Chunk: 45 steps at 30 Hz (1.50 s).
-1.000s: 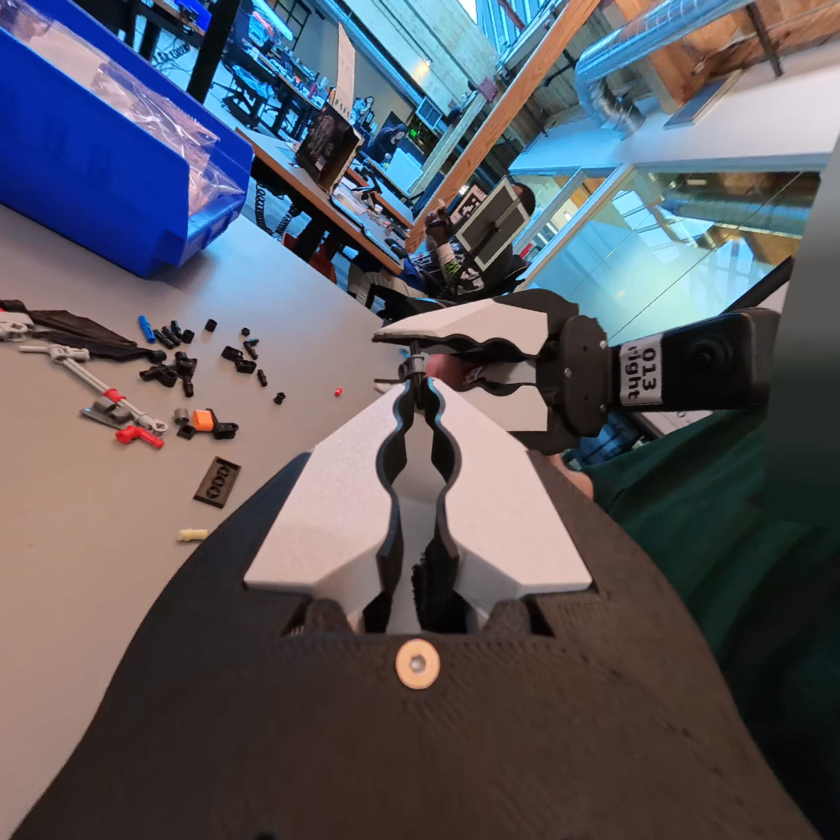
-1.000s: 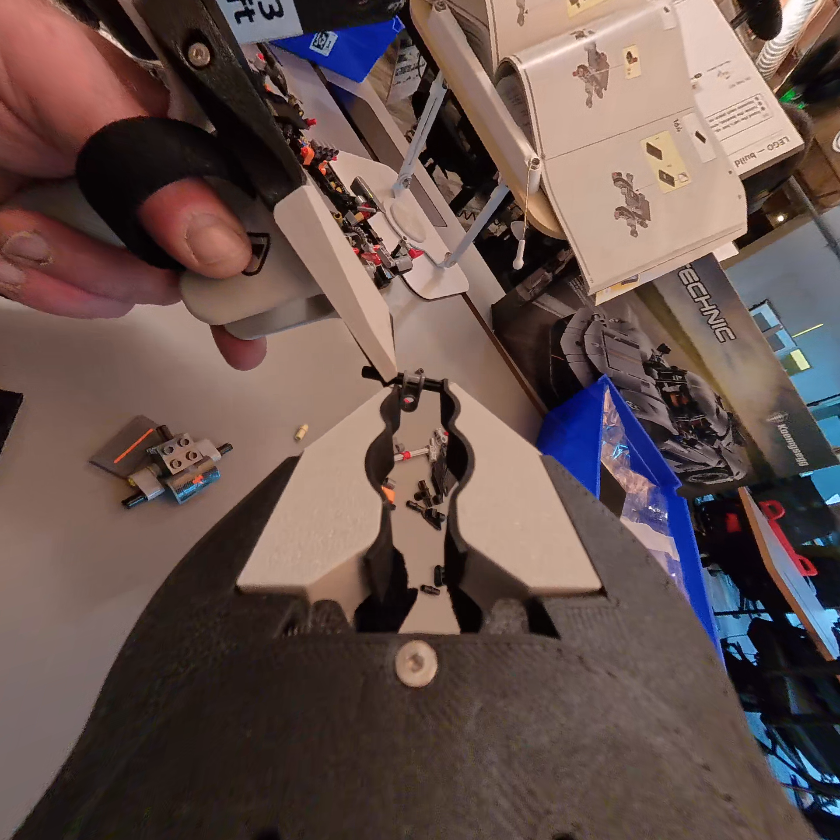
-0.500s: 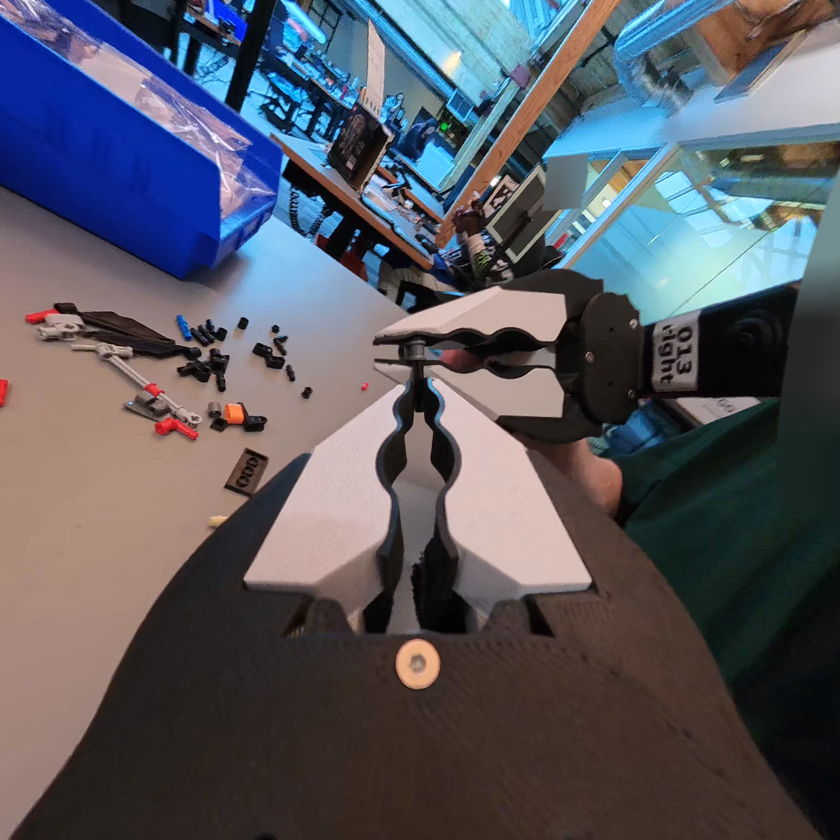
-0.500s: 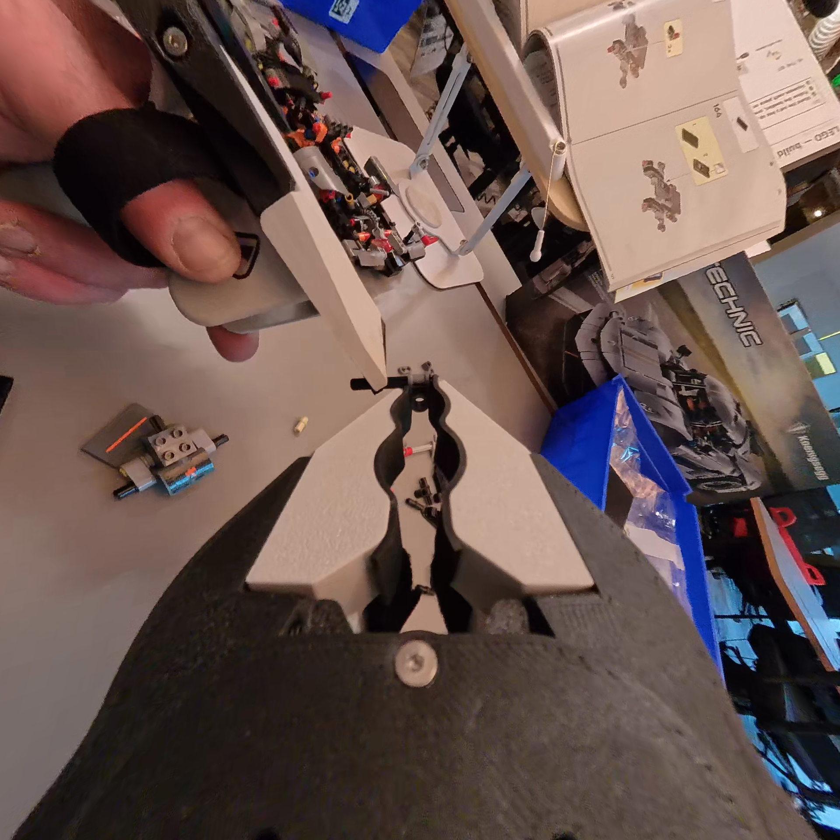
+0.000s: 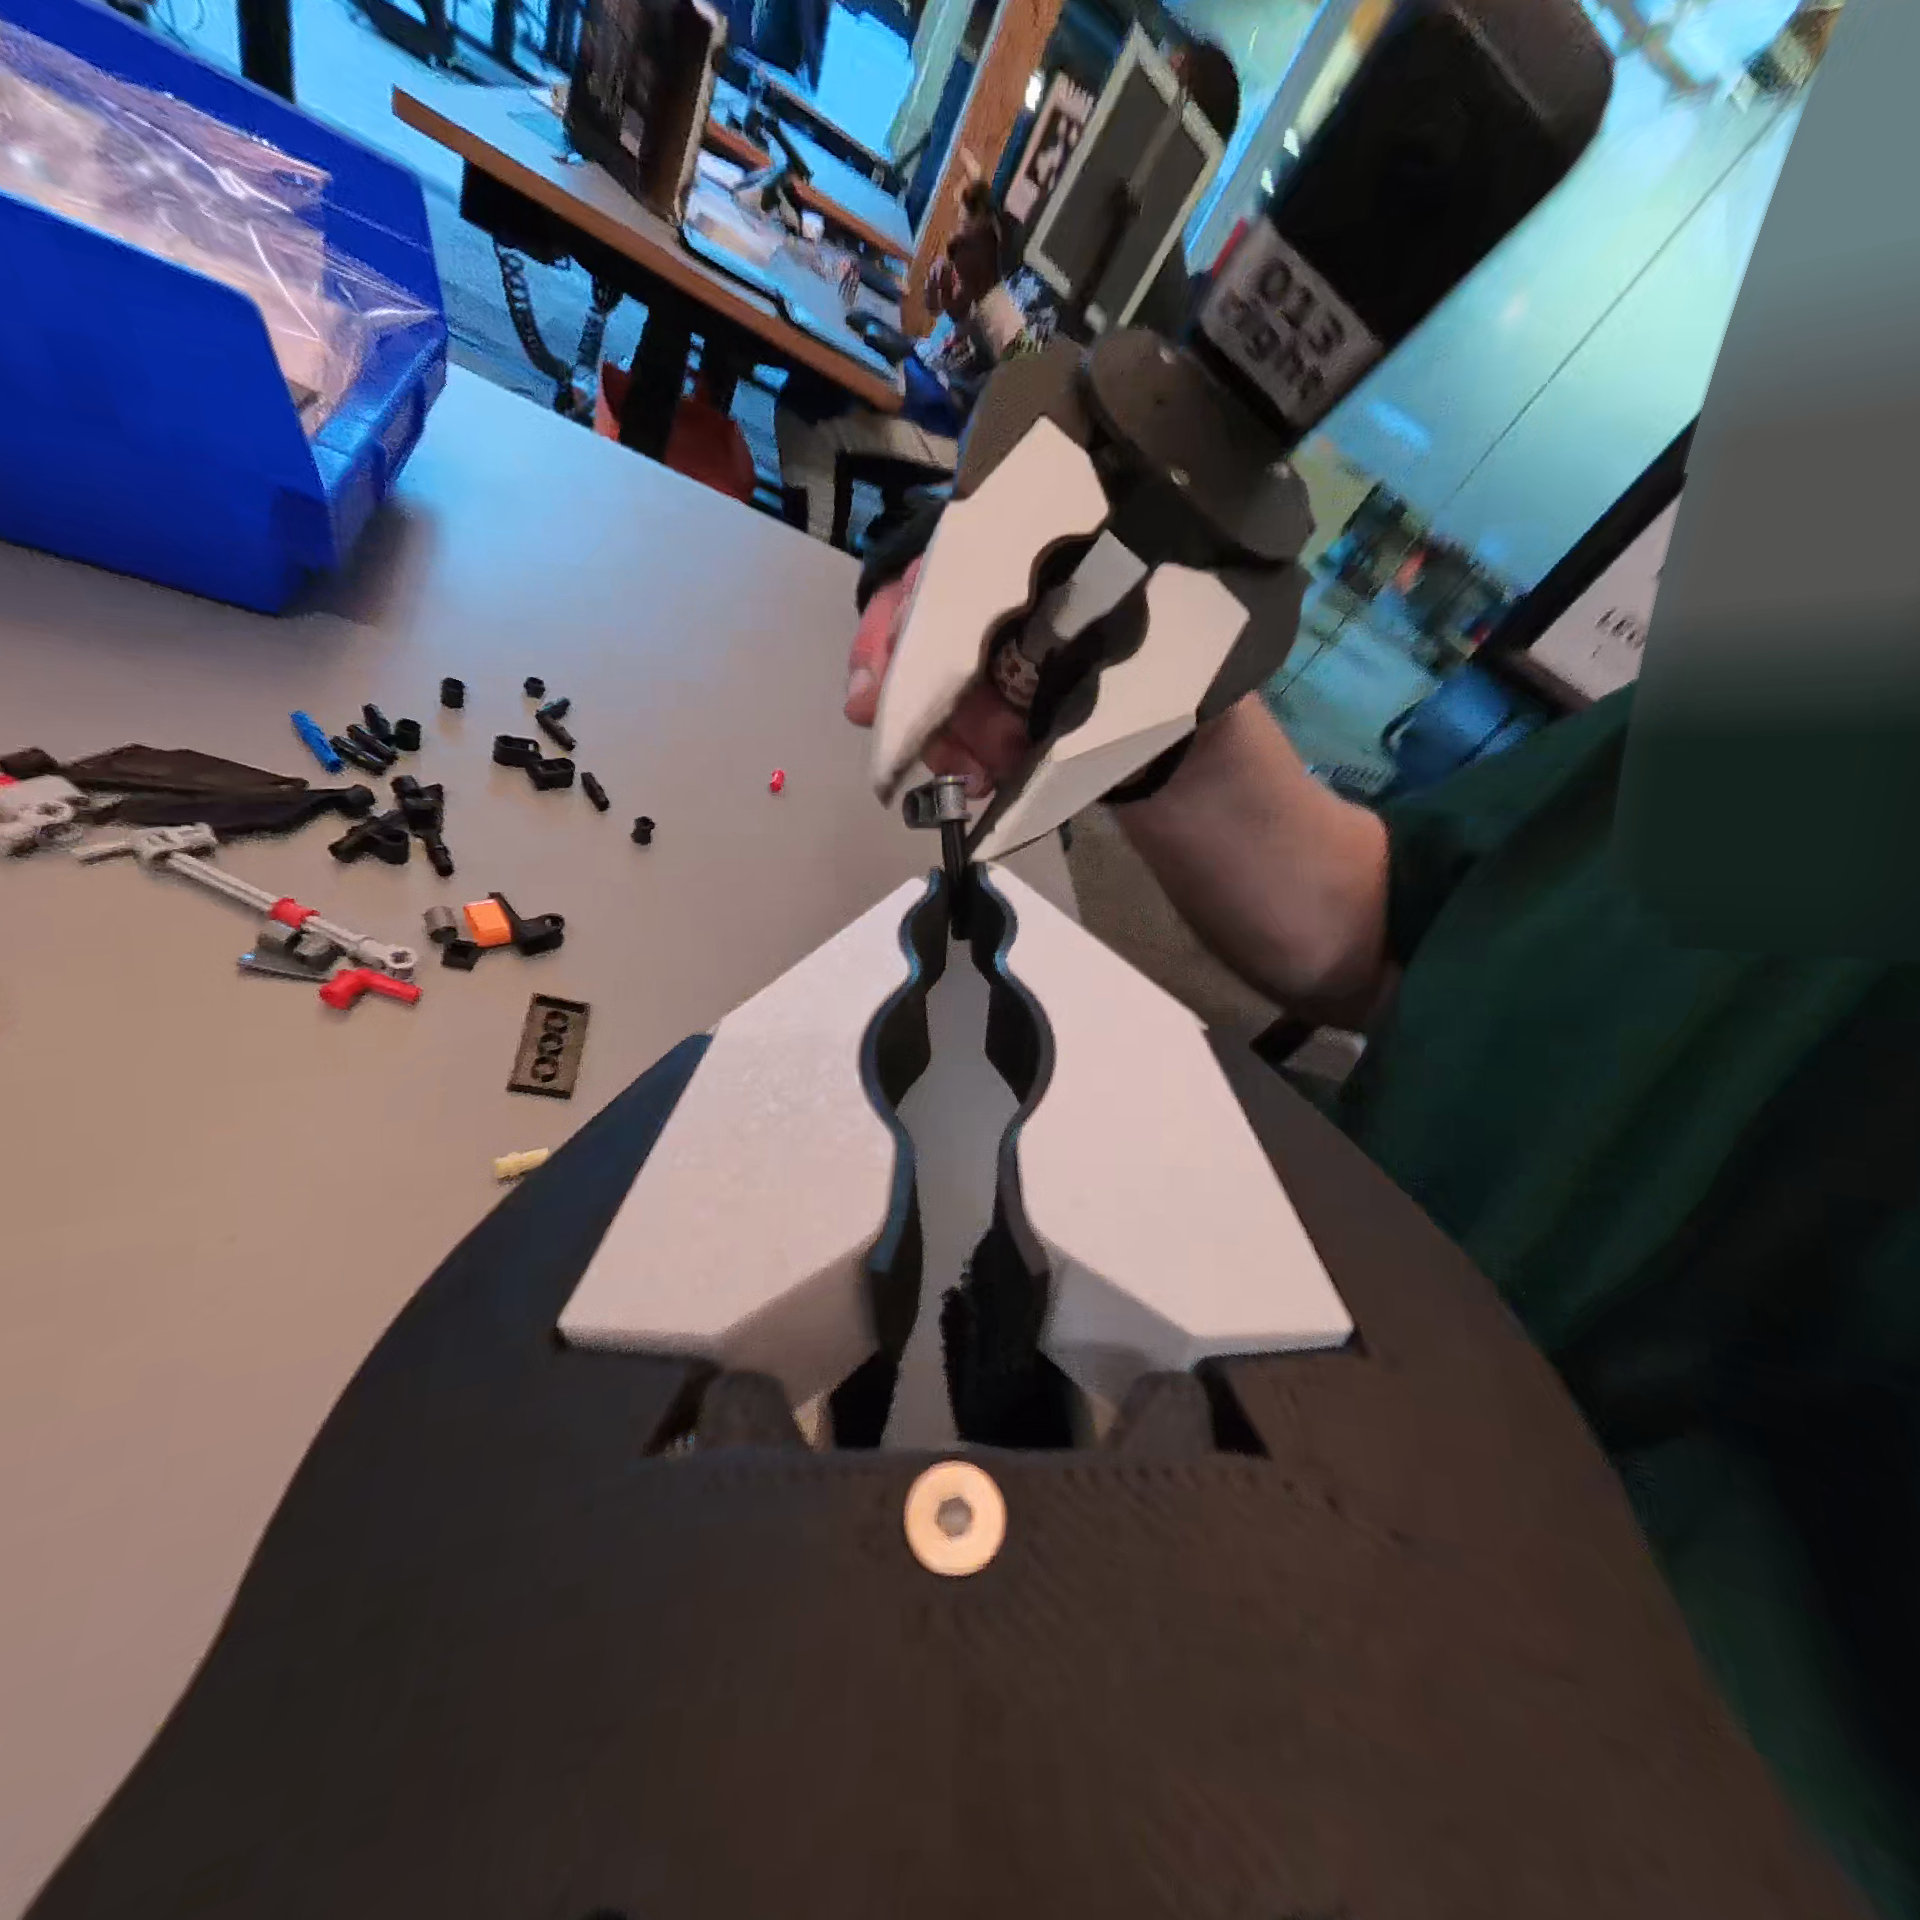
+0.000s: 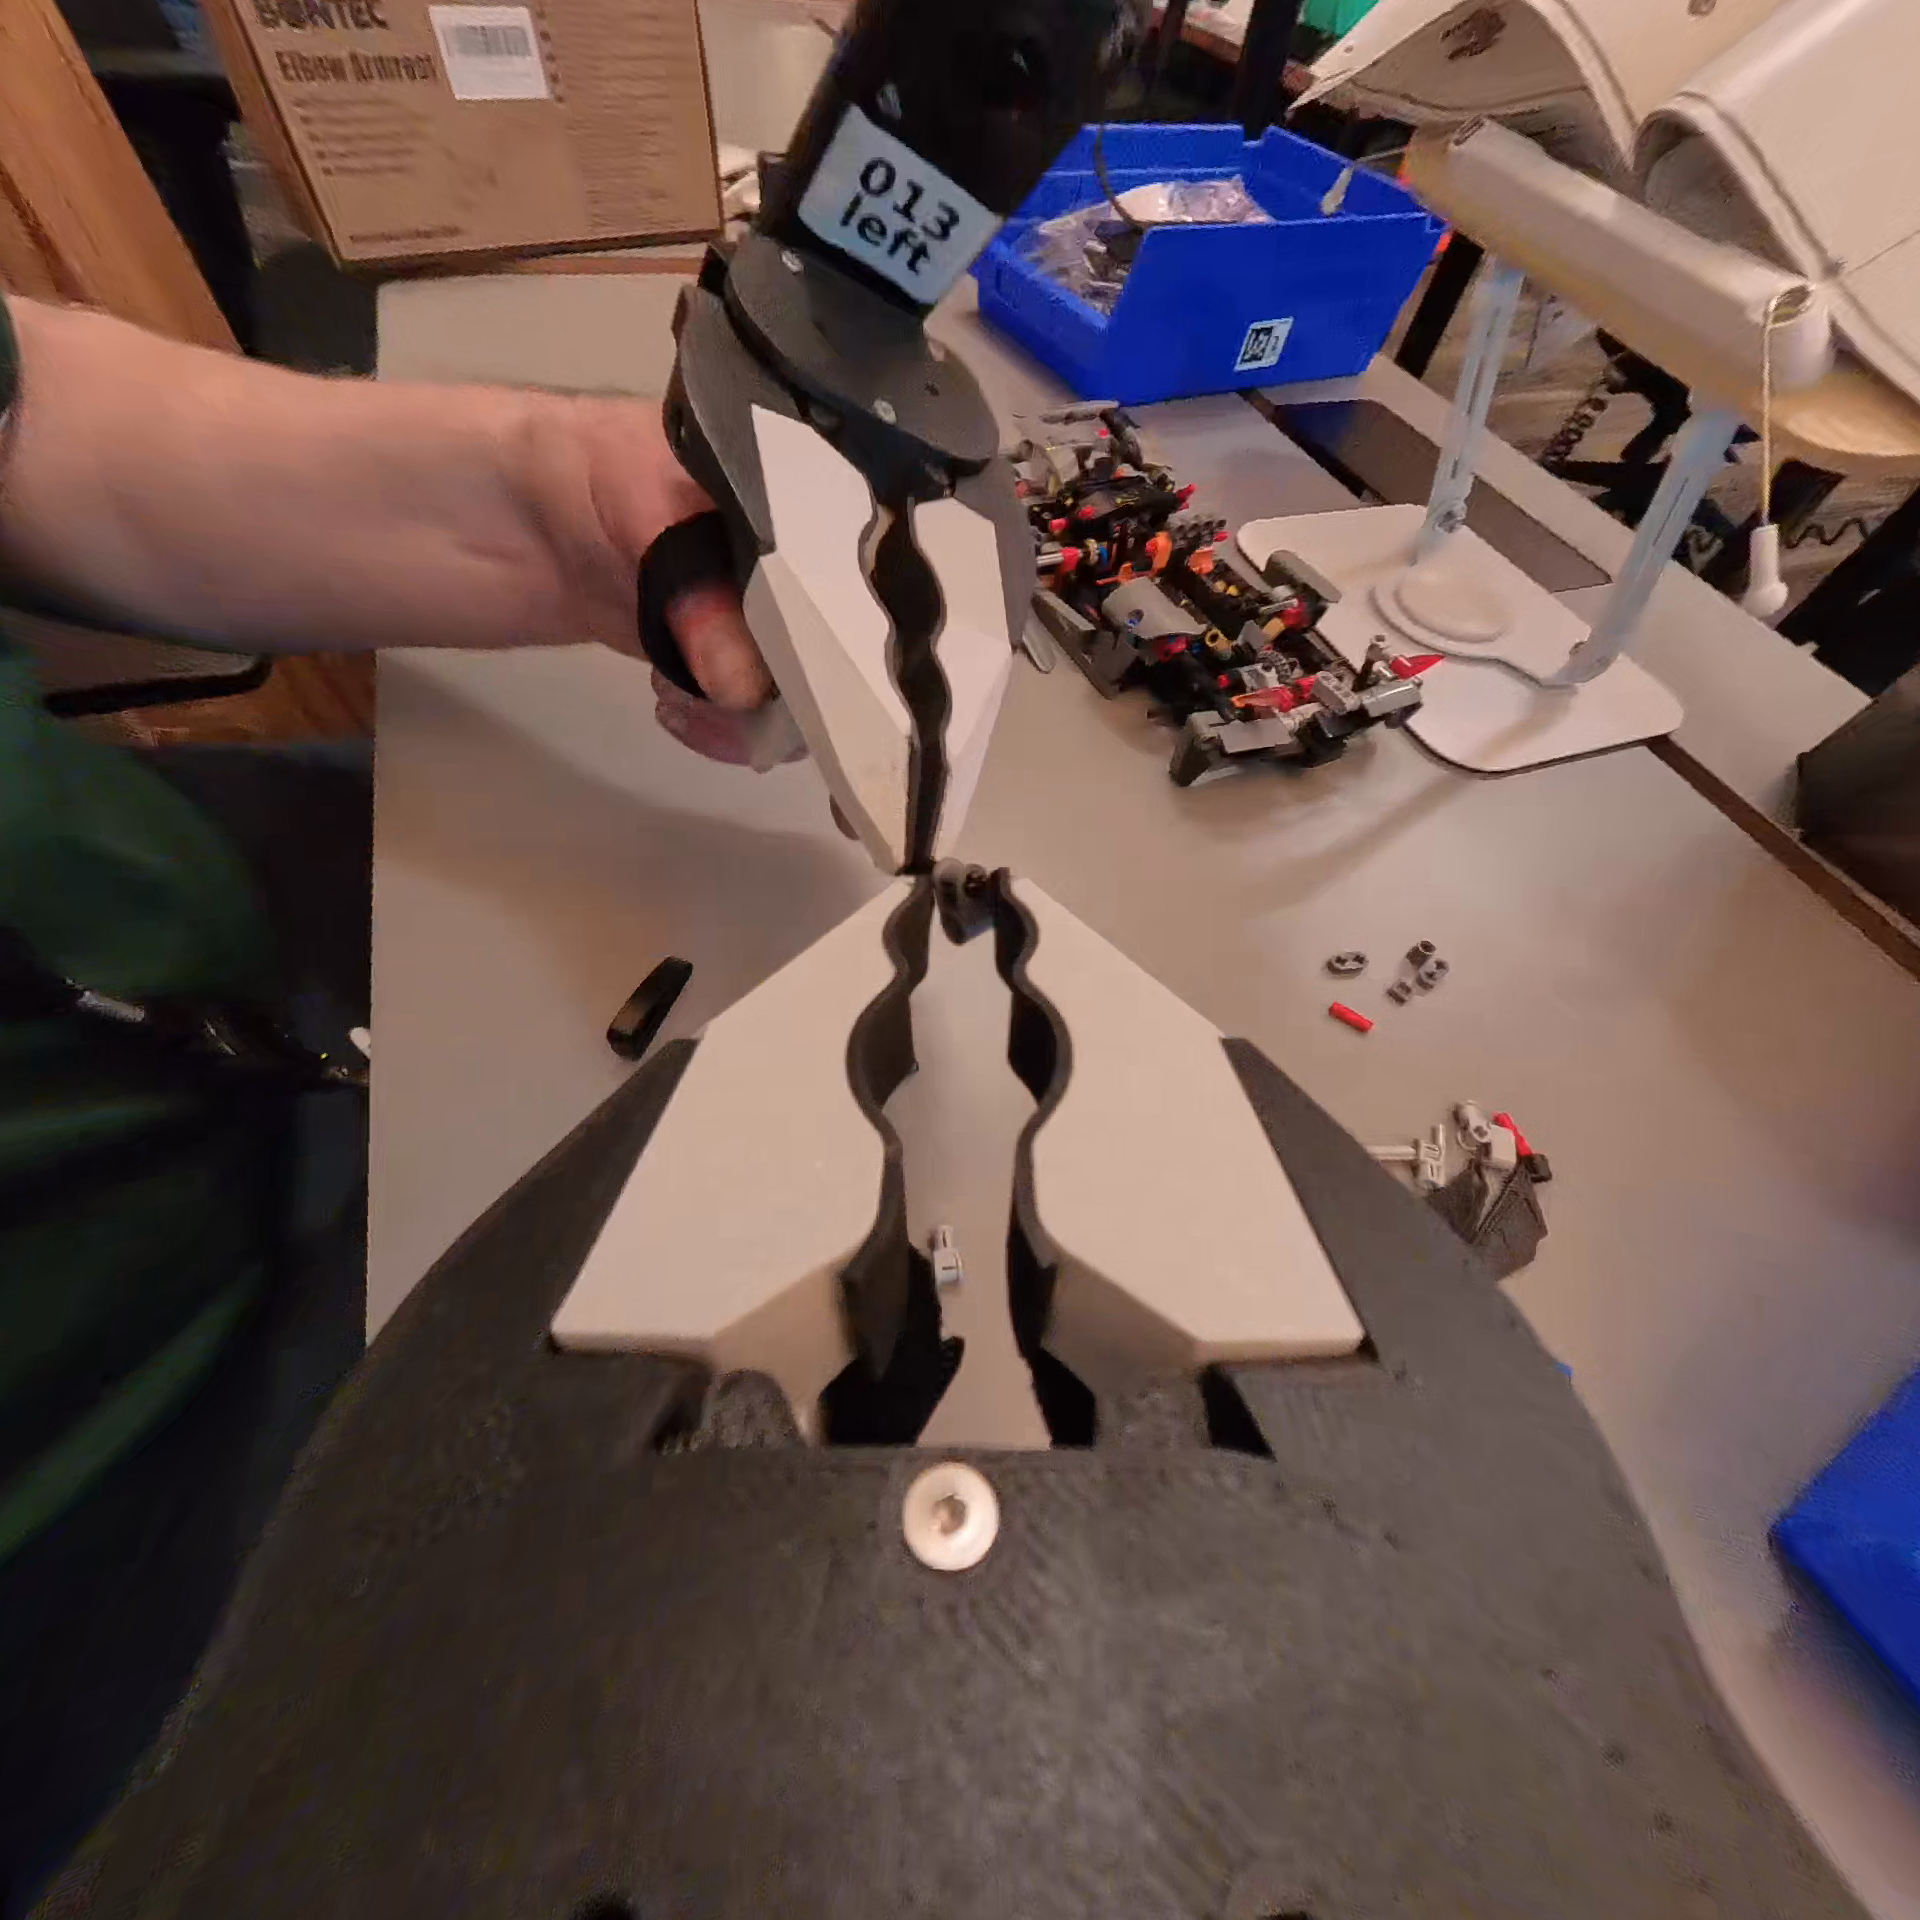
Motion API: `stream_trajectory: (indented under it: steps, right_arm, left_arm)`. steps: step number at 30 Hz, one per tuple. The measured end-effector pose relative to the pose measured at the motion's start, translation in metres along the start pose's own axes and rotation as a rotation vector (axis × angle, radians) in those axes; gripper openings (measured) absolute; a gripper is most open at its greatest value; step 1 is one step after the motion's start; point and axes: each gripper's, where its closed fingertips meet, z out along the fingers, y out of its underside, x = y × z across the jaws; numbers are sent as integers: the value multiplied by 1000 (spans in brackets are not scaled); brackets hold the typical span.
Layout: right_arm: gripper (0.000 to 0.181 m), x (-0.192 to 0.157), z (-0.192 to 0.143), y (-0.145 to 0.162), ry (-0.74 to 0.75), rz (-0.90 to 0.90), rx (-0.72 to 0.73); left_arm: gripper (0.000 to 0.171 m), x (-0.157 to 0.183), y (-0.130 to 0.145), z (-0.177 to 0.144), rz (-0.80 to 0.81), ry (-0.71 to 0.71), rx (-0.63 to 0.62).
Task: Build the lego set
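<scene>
My left gripper [image 5: 956,899] is shut on a thin black axle [image 5: 953,857] that sticks out past its tips. A small grey connector [image 5: 932,803] sits on the axle's far end. My right gripper [image 5: 940,821] comes down from the upper right and is shut on that connector. In the right wrist view my right gripper [image 6: 961,896] pinches the dark connector [image 6: 966,896], and my left gripper [image 6: 920,857] meets it tip to tip from above. Both are held in the air above the grey table [image 6: 1195,883].
A partly built lego car chassis [image 6: 1195,613] lies at the back by a white book stand [image 6: 1507,644] and a blue bin [image 6: 1195,260]. Loose black pins [image 5: 416,790], a grey rod with red parts [image 5: 281,920] and a black plate [image 5: 548,1044] lie to the left, near another blue bin [image 5: 156,416]. The tips of both grippers are at nearly the same place.
Both grippers have swung round together, still joined at the small part. The right gripper now points down at the left one's tips instead of lying level across them.
</scene>
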Motion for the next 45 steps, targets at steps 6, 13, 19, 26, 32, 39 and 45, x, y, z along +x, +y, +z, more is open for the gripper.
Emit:
stream_trajectory:
  steps: [6, 13, 19, 26, 32, 39, 45]
  right_arm:
    - [7, -11, -3, -3, -103, 51, 61]
    - [7, -15, -2, -3, -74, 131, 130]
    - [8, -21, -4, -7, -106, 205, 196]
    - [5, -41, -9, -10, -238, 143, 166]
    - [7, -46, -11, -15, -233, 54, 185]
    - [5, -45, -10, -14, -155, -122, 144]
    - [4, -50, -11, -12, -199, -102, 185]
  left_arm:
    - [2, 12, 2, -2, 167, 18, -92]
    - [5, 13, 2, 1, 274, -59, -85]
    - [3, 18, -2, -1, 303, -47, -85]
    - [2, 30, 11, 1, 423, 10, -197]
    - [2, 38, 7, -3, 485, 35, -201]
    - [2, 39, 9, -4, 436, 62, -191]
    - [3, 41, 12, -4, 420, 52, -163]
